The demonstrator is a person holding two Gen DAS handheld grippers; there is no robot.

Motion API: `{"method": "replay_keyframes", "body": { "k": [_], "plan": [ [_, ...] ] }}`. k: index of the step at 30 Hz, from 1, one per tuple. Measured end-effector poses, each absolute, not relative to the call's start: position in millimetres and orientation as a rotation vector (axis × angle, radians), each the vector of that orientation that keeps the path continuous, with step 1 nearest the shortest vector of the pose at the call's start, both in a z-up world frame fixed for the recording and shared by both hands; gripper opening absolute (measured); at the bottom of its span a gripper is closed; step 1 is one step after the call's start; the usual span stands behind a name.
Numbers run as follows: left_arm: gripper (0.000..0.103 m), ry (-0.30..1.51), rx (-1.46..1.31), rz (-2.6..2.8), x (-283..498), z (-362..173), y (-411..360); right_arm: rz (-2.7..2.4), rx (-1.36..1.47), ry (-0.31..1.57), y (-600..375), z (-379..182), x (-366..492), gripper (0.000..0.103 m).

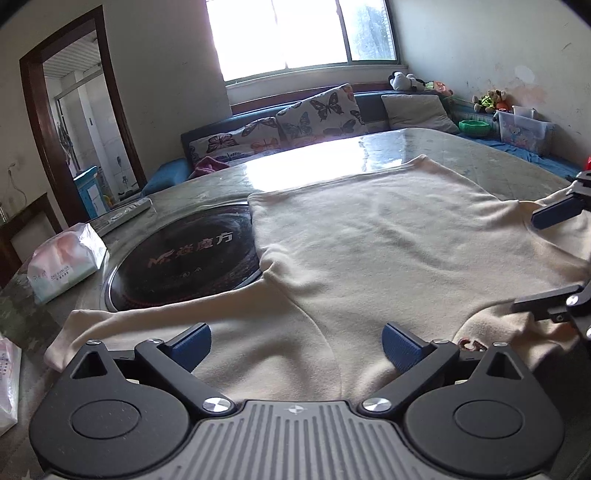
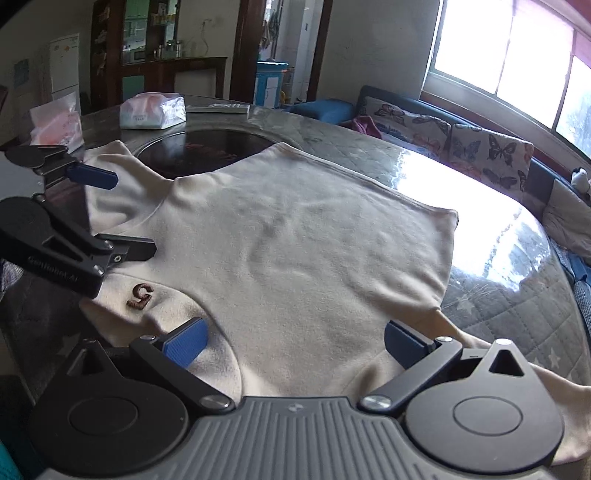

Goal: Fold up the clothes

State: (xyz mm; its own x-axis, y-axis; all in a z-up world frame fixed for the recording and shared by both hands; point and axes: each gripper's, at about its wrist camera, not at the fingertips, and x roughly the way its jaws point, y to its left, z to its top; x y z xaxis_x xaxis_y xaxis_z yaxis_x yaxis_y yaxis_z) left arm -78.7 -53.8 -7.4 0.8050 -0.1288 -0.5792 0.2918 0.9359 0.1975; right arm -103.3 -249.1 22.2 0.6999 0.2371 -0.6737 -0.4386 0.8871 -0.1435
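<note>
Garment: a cream sweatshirt (image 1: 369, 240) lay spread flat on the round table (image 1: 332, 162), filling the middle of both views; its far hem ran toward the bright glare at the top.
Left sleeve: in the left wrist view it stretched toward the lower left, across the edge of the dark round hotplate (image 1: 192, 258).
Collar area: a small brown emblem (image 2: 140, 295) sat near the neckline, lower left in the right wrist view.
Left gripper (image 1: 295, 347): jaws spread wide, blue pads (image 1: 192, 343) poised just over the cloth near the shoulder; nothing pinched between them. Whether the pads touched the fabric could not be told.
Right gripper (image 2: 295, 343): jaws likewise spread apart above the near part of the sweatshirt, gripping nothing.
Each in the other's view: the right gripper showed at the right edge of the left wrist view, the left one at the left edge of the right wrist view, both open-jawed.
Table clutter: a tissue pack (image 1: 66, 262) lay at the left beside the hotplate, a remote control (image 1: 125, 216) just beyond it.
Background: butterfly-print cushions (image 1: 314, 114) on a bench under the window (image 1: 295, 33).
</note>
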Motion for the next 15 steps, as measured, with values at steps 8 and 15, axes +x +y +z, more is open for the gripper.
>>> {"method": "replay_keyframes", "body": {
  "k": [8, 15],
  "plan": [
    [0.102, 0.537, 0.283, -0.243, -78.7, 12.9, -63.2, 0.312, -0.264, 0.711, -269.9, 22.9, -107.2, 0.103],
    [0.103, 0.519, 0.306, -0.32, -72.4, 11.9, -94.3, 0.293, -0.252, 0.686, -276.5, 28.9, -119.2, 0.103]
  ]
}}
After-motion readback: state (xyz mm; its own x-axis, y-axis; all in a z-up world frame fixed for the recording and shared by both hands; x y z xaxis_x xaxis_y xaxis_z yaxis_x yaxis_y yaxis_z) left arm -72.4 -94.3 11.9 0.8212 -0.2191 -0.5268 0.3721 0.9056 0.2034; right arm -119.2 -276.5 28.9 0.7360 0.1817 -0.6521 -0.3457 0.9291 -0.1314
